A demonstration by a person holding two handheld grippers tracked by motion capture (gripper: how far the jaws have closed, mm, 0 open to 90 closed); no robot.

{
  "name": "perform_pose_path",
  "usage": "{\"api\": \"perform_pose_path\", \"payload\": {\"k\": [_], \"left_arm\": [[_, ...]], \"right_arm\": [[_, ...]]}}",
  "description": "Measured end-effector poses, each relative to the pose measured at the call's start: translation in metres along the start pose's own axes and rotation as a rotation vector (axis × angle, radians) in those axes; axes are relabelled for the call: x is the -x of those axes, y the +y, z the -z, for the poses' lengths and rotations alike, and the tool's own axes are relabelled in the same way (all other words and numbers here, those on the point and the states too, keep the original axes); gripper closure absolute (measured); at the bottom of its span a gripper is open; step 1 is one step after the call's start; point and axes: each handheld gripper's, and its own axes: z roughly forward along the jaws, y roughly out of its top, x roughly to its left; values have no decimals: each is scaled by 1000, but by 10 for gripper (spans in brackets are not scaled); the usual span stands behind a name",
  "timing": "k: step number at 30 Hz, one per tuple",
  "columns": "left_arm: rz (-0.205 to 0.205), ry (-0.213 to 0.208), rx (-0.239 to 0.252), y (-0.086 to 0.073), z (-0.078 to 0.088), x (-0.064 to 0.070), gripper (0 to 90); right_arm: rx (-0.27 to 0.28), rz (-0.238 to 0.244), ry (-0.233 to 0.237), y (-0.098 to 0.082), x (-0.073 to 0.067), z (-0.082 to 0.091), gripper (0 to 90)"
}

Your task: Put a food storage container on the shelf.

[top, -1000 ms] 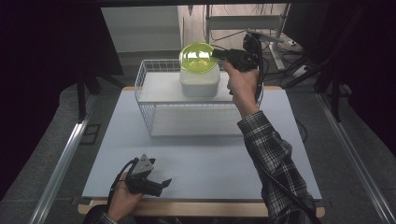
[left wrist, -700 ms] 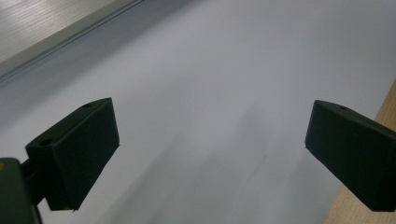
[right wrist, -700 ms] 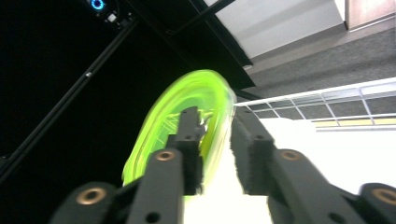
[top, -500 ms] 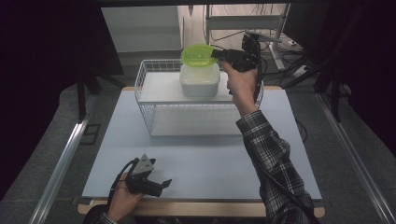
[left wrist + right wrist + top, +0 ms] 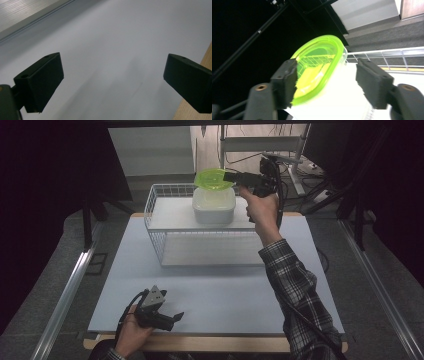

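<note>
A translucent green lid (image 5: 214,178) (image 5: 317,67) lies on top of a white container (image 5: 214,206) (image 5: 337,100), which stands on a white wire basket (image 5: 170,227) at the back of the table. My right gripper (image 5: 228,176) (image 5: 325,75) is level at the lid's right edge. Its jaws have just been opening and now stand open around the rim, one pad close beside it and the other well apart. My left gripper (image 5: 176,318) (image 5: 112,75) rests low at the table's front left, open, with bare grey mat between its jaws.
A light grey mat (image 5: 225,290) covers the table, with a wooden edge (image 5: 210,342) along the front. Metal rails (image 5: 65,290) run along both sides. A metal frame with cables (image 5: 280,150) stands behind the basket at the right.
The green lid, tilted up towards the camera a second ago, has tipped down flat onto the white container. Neither hand has shifted.
</note>
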Motion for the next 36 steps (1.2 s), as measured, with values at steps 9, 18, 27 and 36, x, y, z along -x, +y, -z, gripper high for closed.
{"api": "perform_pose_path", "payload": {"k": [9, 18, 27, 36], "left_arm": [[11, -6, -4, 1, -1, 0, 27], [51, -27, 13, 1, 1, -3, 26], [53, -30, 15, 0, 1, -3, 26], [54, -32, 20, 0, 1, -4, 24]], "right_arm": [[-46, 134, 14, -18, 5, 19, 186], [-65, 221, 26, -40, 8, 36, 131], [-84, 310, 10, -61, 8, 46, 88], [-89, 366, -8, -77, 12, 51, 72]]}}
